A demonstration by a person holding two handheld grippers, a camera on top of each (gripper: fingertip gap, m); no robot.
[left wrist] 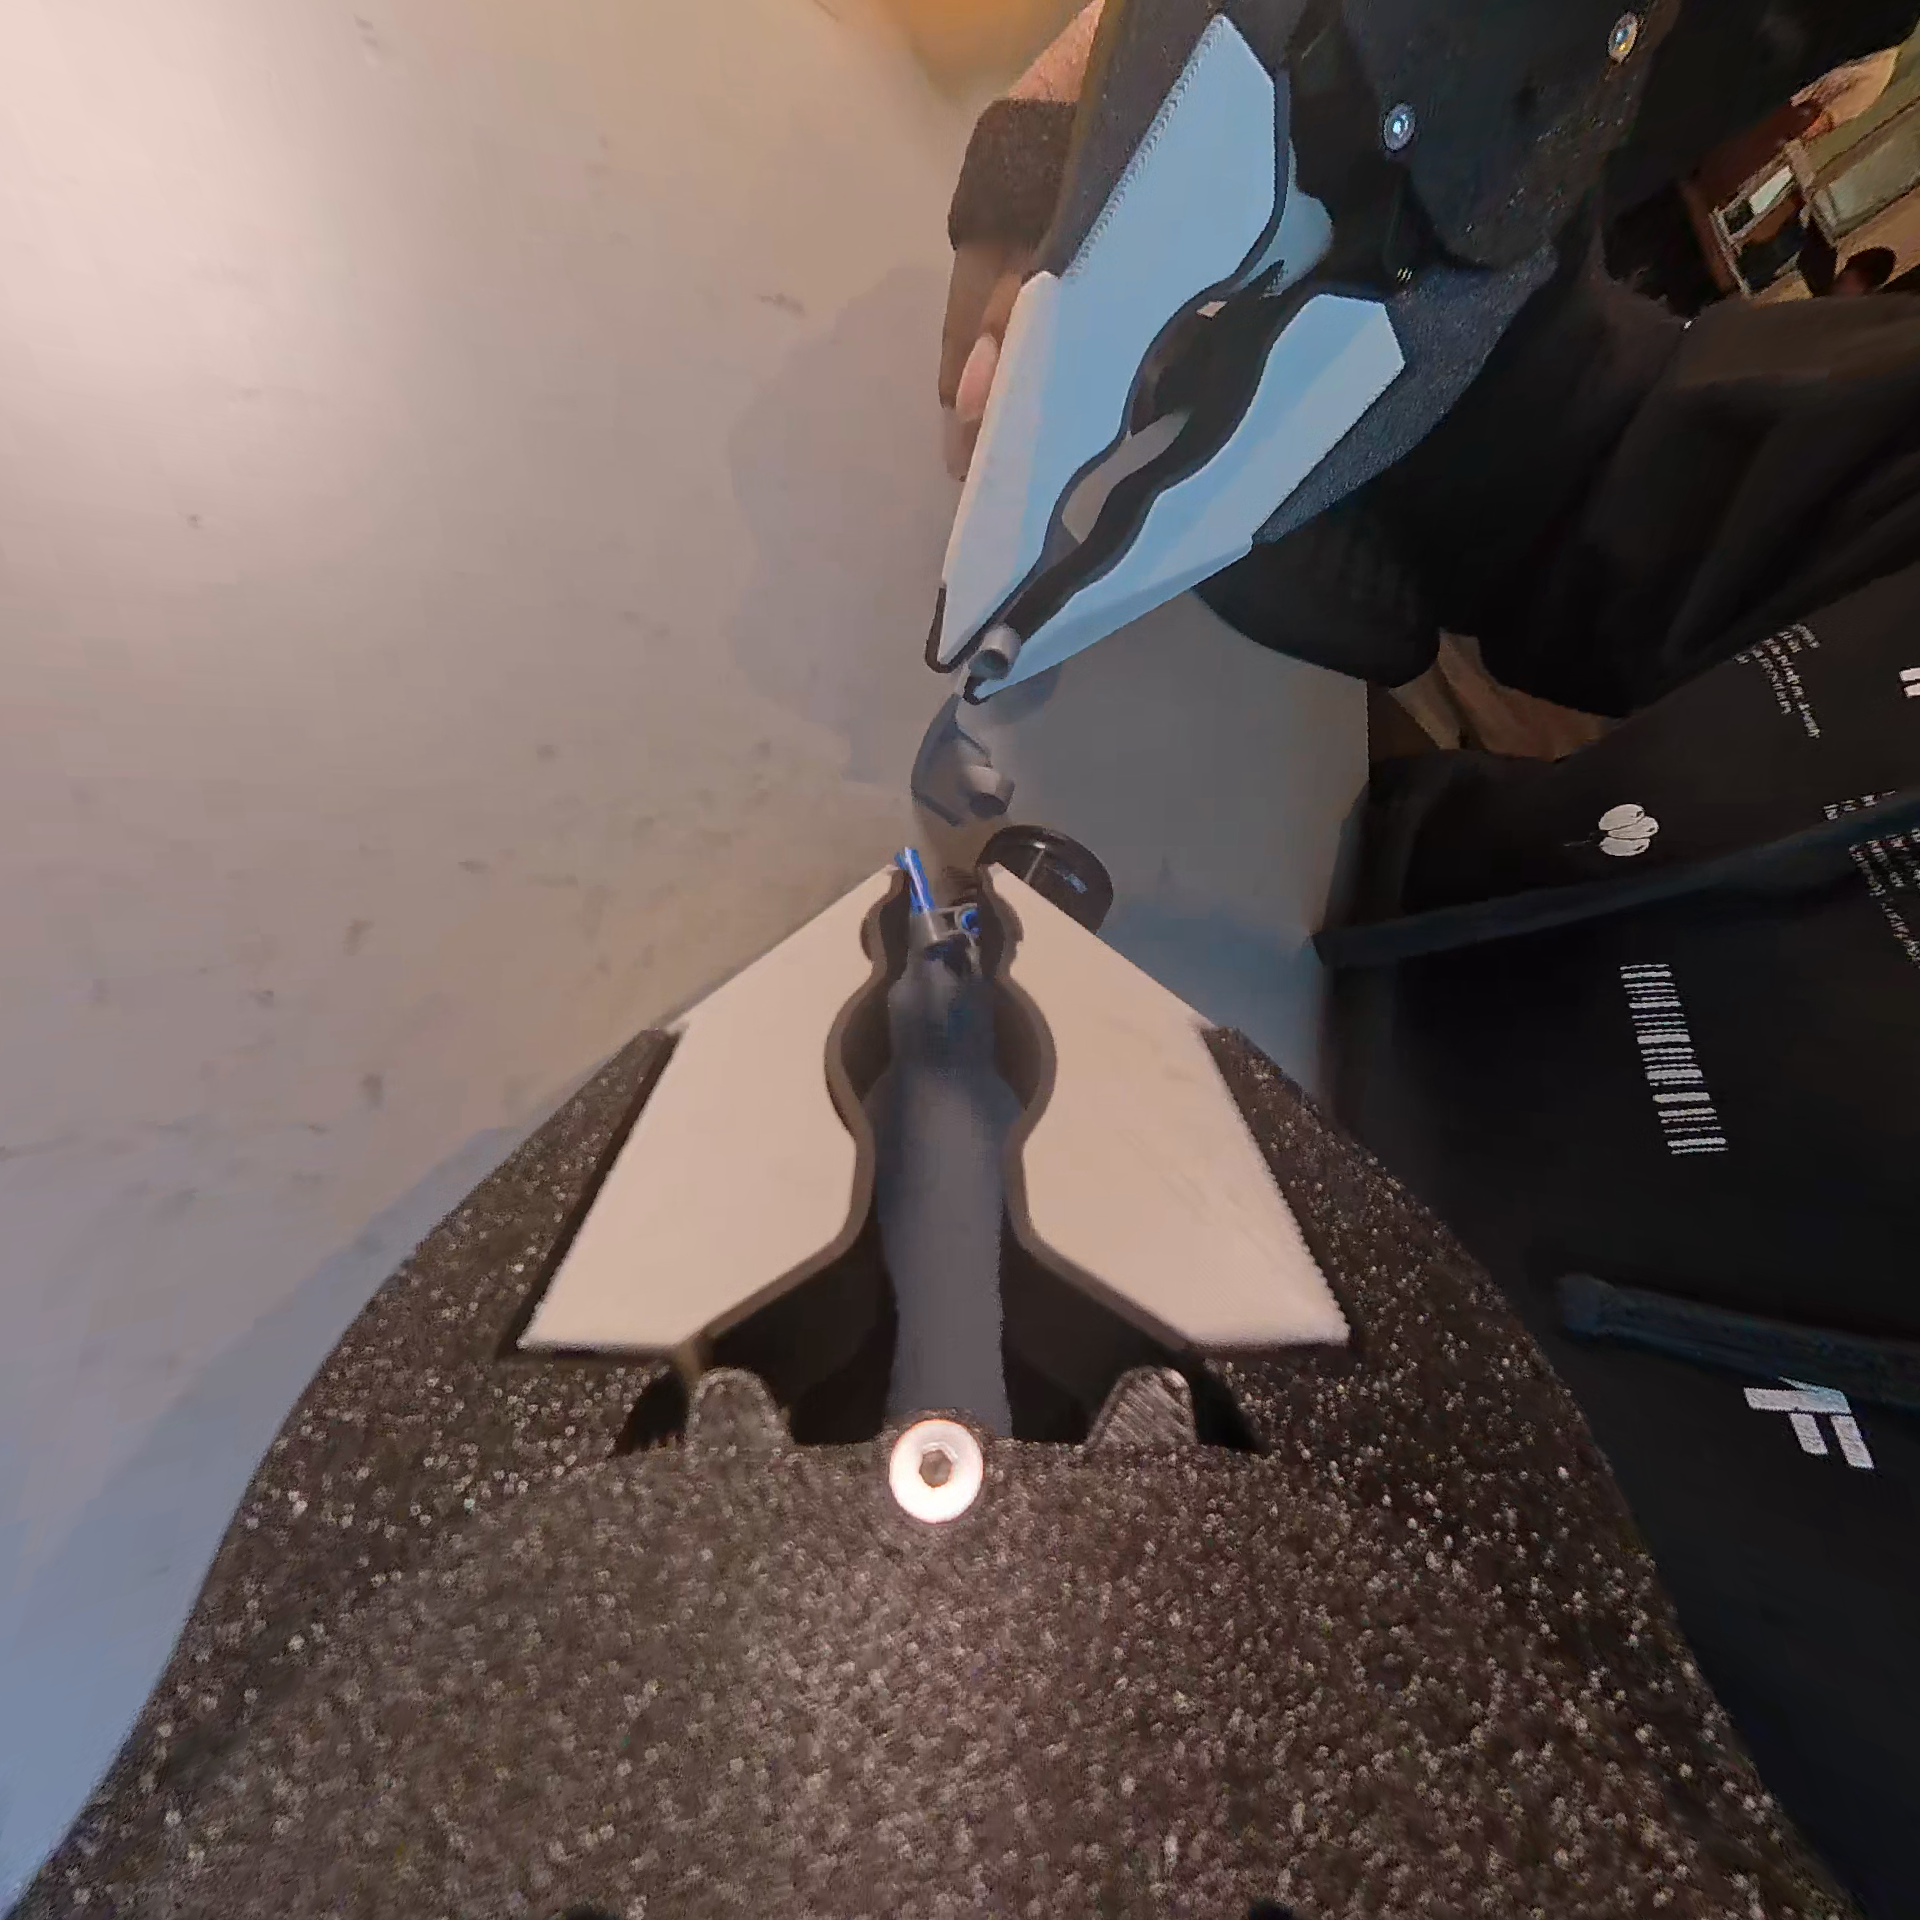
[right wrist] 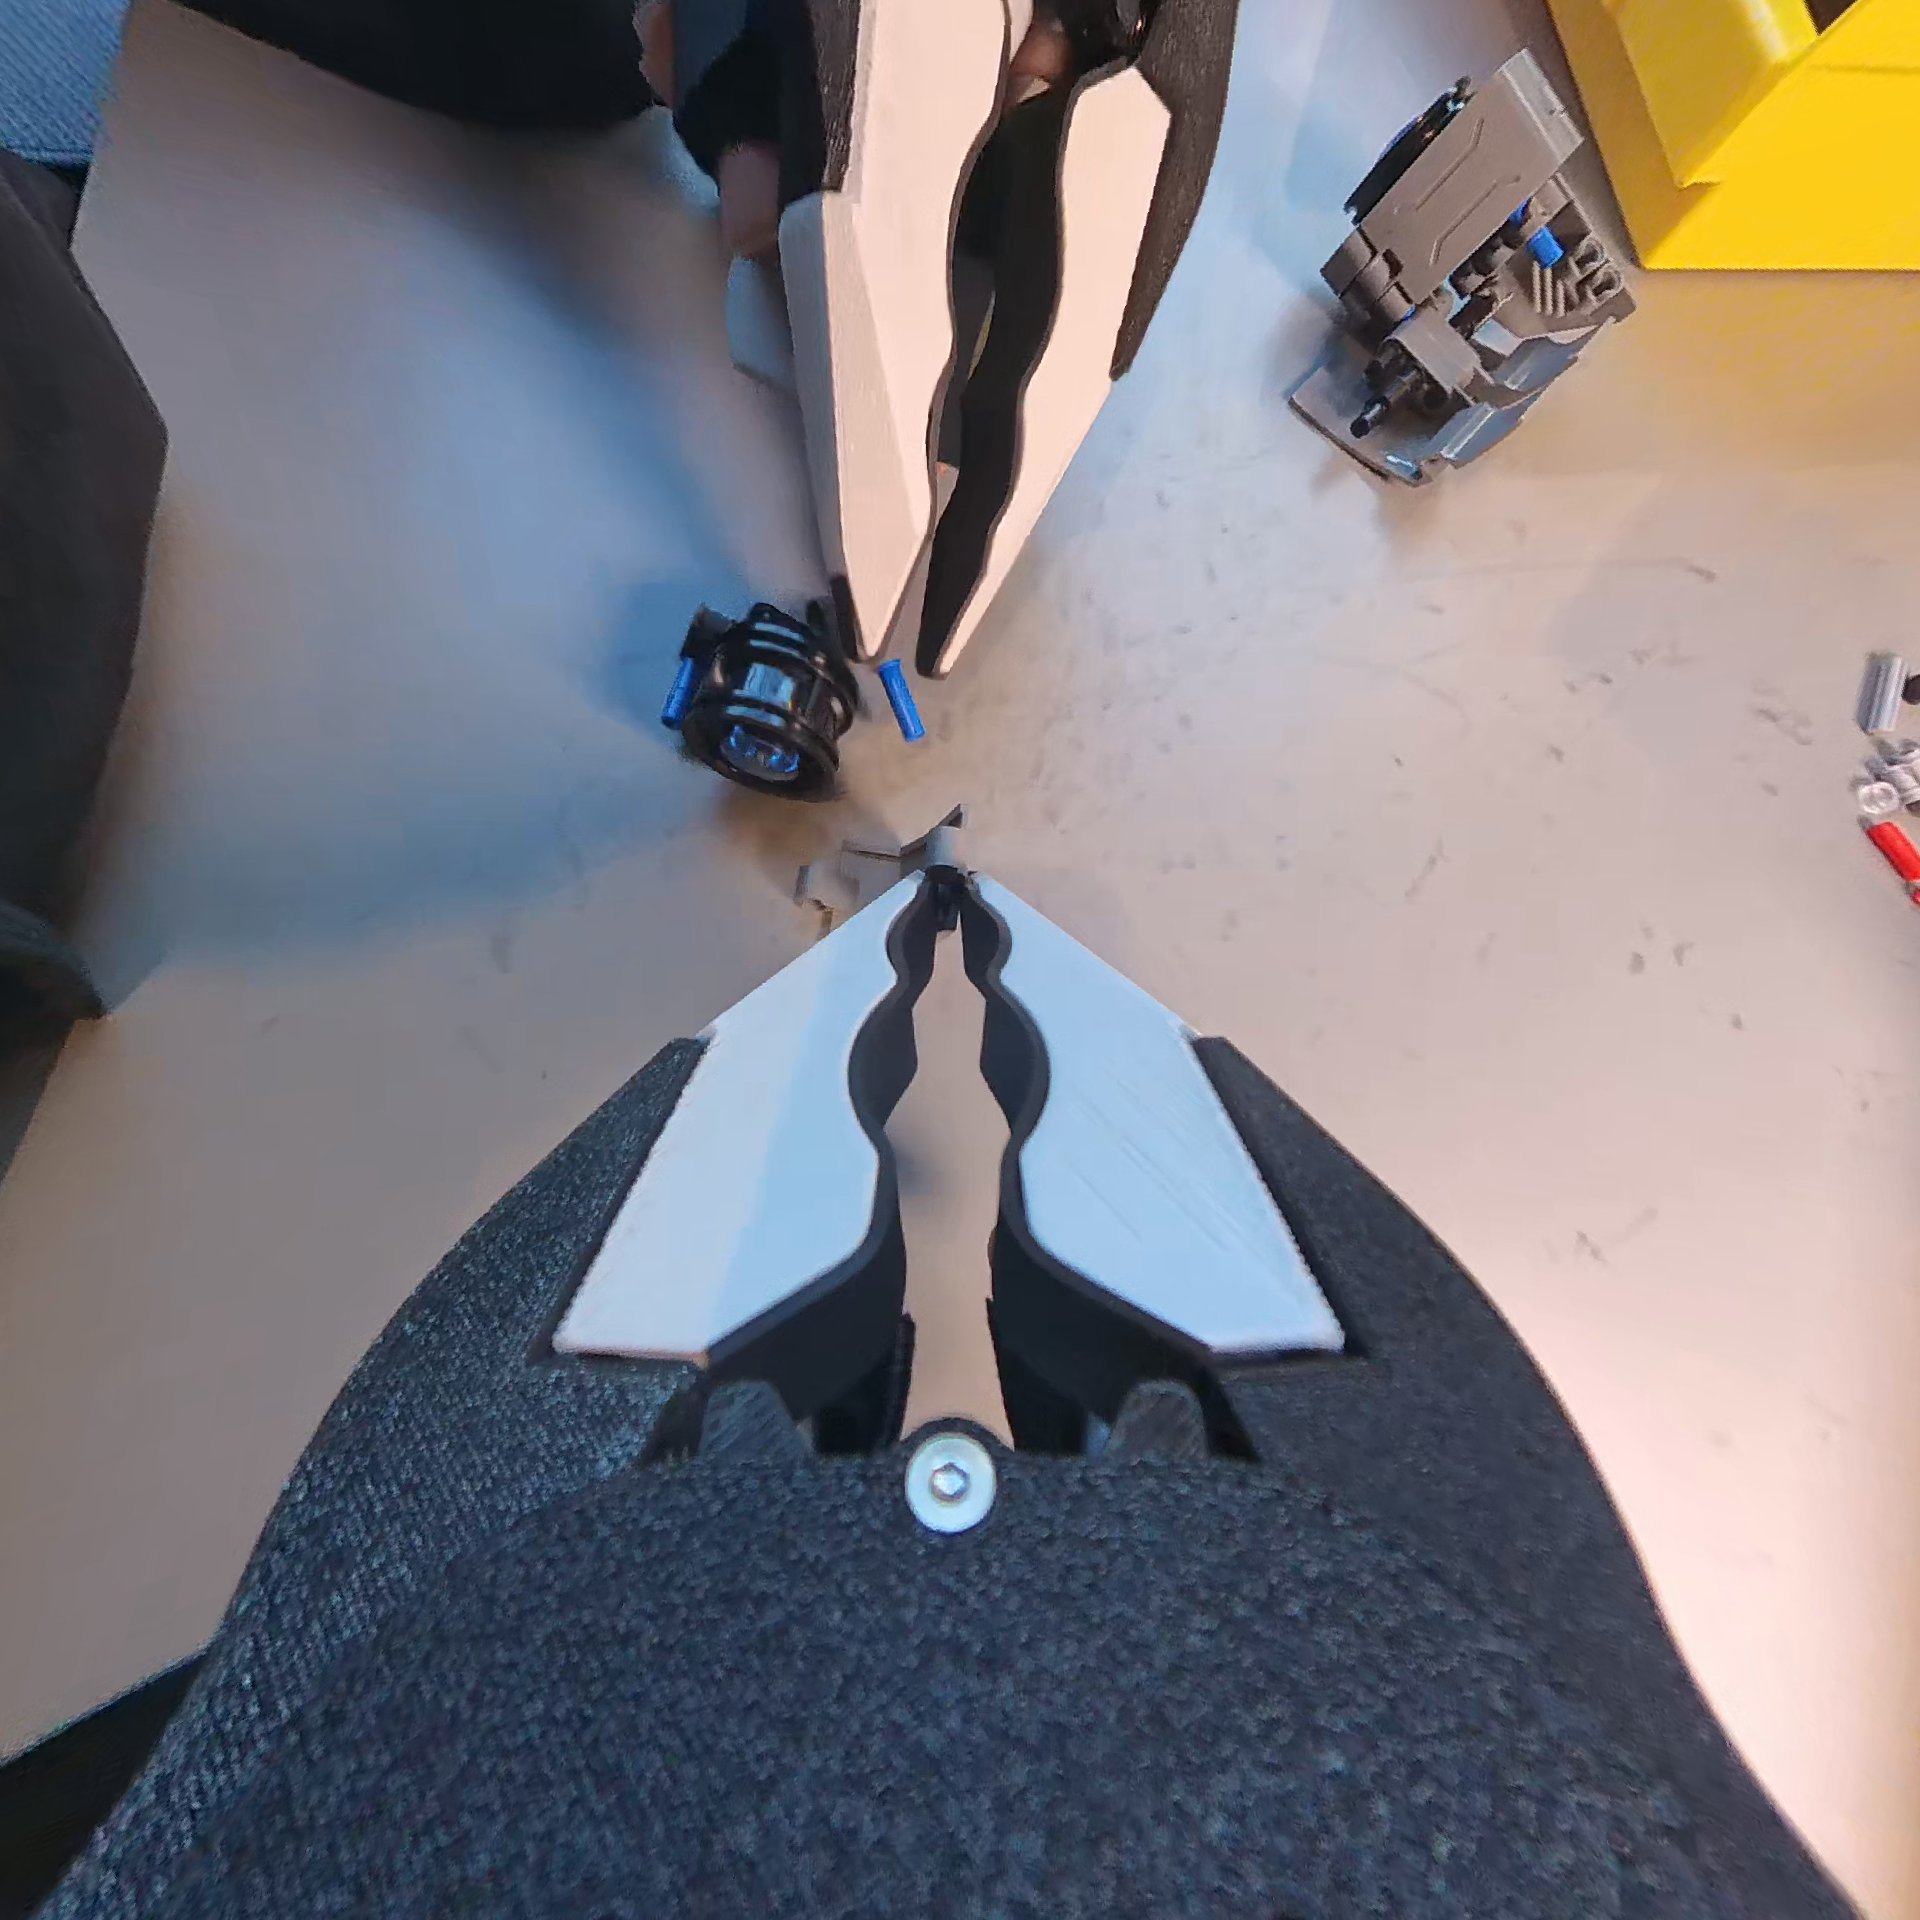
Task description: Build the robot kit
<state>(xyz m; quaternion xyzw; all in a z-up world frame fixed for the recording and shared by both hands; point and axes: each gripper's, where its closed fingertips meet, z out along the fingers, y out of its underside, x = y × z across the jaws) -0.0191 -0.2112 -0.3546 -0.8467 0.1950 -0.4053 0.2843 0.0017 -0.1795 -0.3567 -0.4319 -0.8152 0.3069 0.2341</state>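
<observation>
My left gripper (left wrist: 940,883) is shut on a long dark grey part (left wrist: 940,1143) that has a blue pin (left wrist: 914,873) at its end. In the right wrist view the left gripper (right wrist: 894,660) comes in from the top with the blue pin (right wrist: 902,701) sticking out of its tips. My right gripper (right wrist: 943,883) is shut on a small light grey angled piece (right wrist: 940,844). In the left wrist view the right gripper (left wrist: 982,665) hangs that piece (left wrist: 961,769) just beyond the pin, close to it. A black wheel (right wrist: 764,707) lies on the table beside the left tips.
A grey brick assembly (right wrist: 1455,281) stands at the back right next to a yellow box (right wrist: 1766,125). Small grey and red loose parts (right wrist: 1893,790) lie at the right edge. A person in black clothing (left wrist: 1662,935) is at the table's side. The table (right wrist: 1351,727) is pale and scuffed. The gap from one gripper's tips to the other's is roughly 5 centimetres.
</observation>
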